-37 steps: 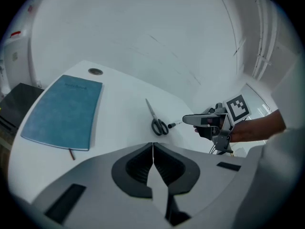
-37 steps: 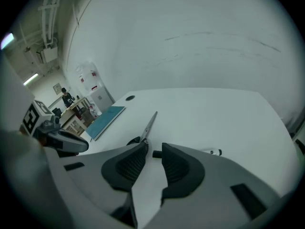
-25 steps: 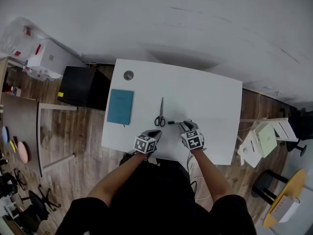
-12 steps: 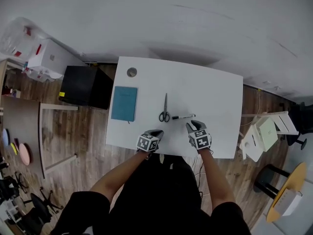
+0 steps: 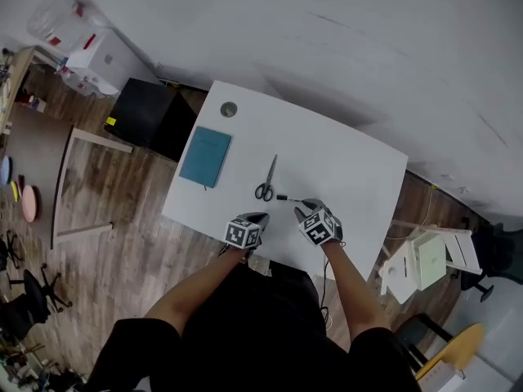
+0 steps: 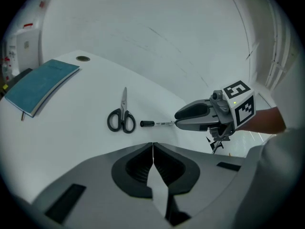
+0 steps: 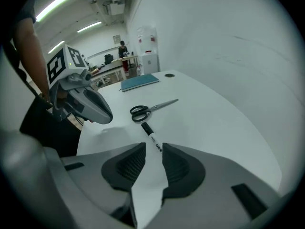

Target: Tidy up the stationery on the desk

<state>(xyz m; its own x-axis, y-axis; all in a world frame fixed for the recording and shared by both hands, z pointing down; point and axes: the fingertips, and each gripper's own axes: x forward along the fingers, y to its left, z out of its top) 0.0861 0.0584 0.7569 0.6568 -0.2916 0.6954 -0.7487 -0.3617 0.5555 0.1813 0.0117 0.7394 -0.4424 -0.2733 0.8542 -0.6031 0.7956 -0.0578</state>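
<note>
Back at the marker (image 5: 288, 198), lying on the tabletop (image 5: 351, 166) at the scissors' (image 5: 265, 182) four o'clock, the right gripper (image 5: 304, 207) straddles its end, jaws apart and likely ready to clamp, while the left gripper's (image 5: 257, 217) jaws are together and empty.

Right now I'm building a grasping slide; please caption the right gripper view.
Open right claw straddles one end of the black marker, scissors just beyond on the white desk.

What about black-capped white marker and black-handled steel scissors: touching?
Apart. The left gripper view shows a sliver of bare white desk between the capped end of the marker and the handles of the scissors.
</note>
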